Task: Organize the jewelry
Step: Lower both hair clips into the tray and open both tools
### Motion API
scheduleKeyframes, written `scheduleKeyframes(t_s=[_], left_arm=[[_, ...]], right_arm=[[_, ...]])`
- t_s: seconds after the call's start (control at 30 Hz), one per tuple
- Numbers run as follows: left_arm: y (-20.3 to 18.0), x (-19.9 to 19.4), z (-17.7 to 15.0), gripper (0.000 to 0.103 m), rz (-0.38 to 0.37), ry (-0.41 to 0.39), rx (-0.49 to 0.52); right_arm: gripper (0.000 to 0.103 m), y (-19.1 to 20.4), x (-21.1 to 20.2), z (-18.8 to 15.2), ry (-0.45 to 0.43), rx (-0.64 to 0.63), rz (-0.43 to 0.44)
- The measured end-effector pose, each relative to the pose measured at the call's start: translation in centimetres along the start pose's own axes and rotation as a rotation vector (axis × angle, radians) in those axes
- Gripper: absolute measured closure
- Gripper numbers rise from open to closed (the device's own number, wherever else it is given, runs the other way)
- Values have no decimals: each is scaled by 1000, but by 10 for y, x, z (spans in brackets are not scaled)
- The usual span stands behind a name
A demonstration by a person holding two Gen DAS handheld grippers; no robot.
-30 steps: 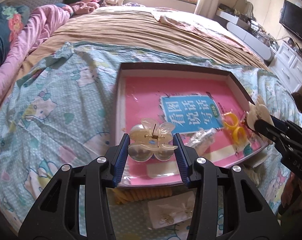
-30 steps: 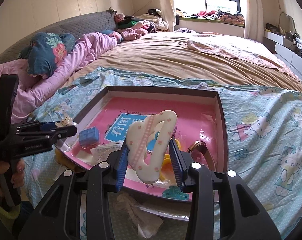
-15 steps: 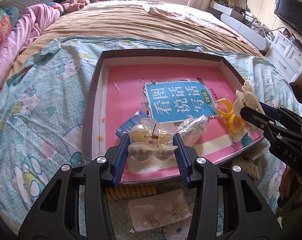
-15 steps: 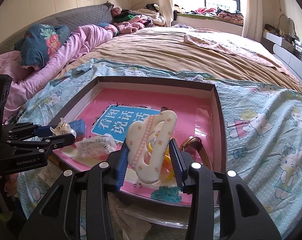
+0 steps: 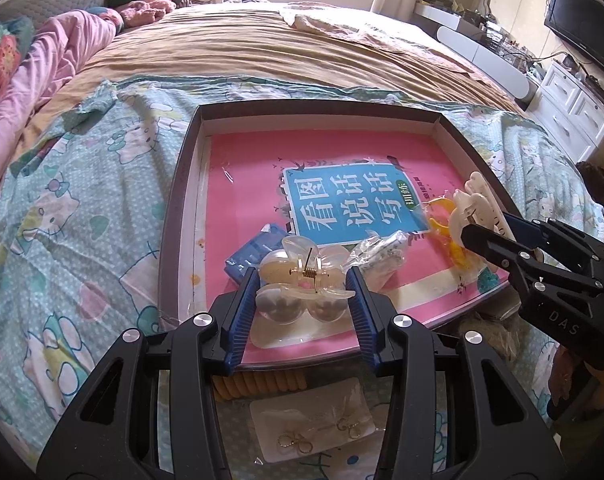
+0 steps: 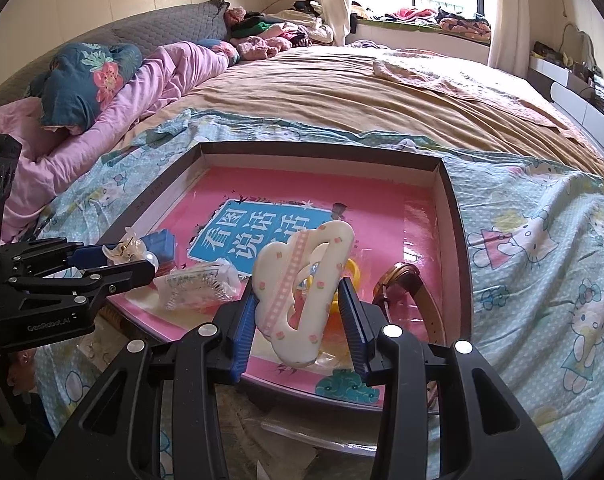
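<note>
Translucent butterfly-shaped claw clip [image 5: 306, 280], wire spring on top, sat clamped between the blue pads of the left gripper [image 5: 305, 308], jaws clenched on its sides; it hung over the near edge of the tray [image 5: 181, 216]. White cloud-shaped hair clip [image 6: 302, 296], with a pink checked stripe and small pink squares, stood nearly upright in the right gripper [image 6: 297, 320], jaws clenched on it, over the near right part of the tray. Tray was shallow, dark-rimmed, resting on a Hello Kitty bedsheet [image 5: 61, 216]. Its floor was covered by a pink book cover [image 5: 334, 168] with a blue panel in white Chinese characters reading 看图说话写话, plus a small green tag reading 训练. In the tray: a blue box [image 5: 253, 252] behind the butterfly clip, a clear bag of small items [image 5: 382, 252] just right of it, yellow rings [image 6: 352, 272] behind the cloud clip, and a brown watch strap [image 6: 414, 300] by the right wall. Outside the near rim lay a yellow coiled hair tie [image 5: 261, 382] and, nearer the camera, a white card of gold earrings [image 5: 314, 424]. Right gripper body showed "DAS" in the left wrist view; left gripper body showed "GenRobot.AI" in the right wrist view. Beyond: tan bedspread [image 6: 342, 92], pink quilt [image 6: 101, 128].
</note>
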State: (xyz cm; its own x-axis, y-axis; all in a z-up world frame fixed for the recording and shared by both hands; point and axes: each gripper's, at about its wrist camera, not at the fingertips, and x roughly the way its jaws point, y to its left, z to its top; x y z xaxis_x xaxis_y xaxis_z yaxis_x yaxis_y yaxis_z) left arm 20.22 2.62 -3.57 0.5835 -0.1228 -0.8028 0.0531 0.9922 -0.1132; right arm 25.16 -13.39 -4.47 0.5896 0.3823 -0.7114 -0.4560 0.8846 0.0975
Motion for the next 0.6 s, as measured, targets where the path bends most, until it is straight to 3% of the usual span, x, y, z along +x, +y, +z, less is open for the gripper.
scheduleKeyframes(t_s=[0.27, 0.6], left_arm=[[-1, -1, 1, 64, -3, -3, 1], [1, -7, 2, 60, -2, -16, -3]], right_arm=[[64, -2, -1, -2, 4, 17, 1], [44, -5, -16, 0, -30, 33, 2]])
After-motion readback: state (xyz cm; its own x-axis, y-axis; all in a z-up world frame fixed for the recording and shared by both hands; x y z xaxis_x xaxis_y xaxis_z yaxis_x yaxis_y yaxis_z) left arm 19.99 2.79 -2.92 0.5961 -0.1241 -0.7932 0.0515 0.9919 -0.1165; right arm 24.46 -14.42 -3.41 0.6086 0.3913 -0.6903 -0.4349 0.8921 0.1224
